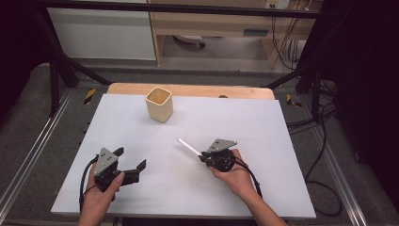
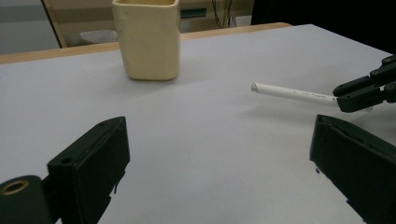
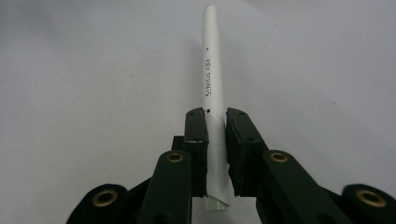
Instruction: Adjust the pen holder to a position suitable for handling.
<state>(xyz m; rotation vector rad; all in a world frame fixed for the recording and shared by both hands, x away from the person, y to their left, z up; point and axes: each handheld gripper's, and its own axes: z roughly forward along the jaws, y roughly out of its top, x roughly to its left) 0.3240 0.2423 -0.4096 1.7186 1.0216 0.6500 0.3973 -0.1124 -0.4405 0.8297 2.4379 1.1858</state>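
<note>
Step in hand, by look of it: carry phase — slim white plastic pen (image 3: 212, 79) already pinched, likely bound for cup.

Near edge of table, L side: left gripper (image 1: 126, 162) jaws spread wide, nothing btwn, idle over white table sheet (image 1: 263, 188).

Near-centre, R side: right gripper (image 1: 203, 156) pressed together on pen's back end; pen sticks out fwd past jaws, tip aimed toward far-left, looks clear of sheet.

Far edge, centre-left: cream square ceramic cup (image 1: 159, 104), upright, open, well apart from pen tip.

Next move calls for: lift, swing toward far edge, tilt pen tip-down over cup mouth, then release.
</note>
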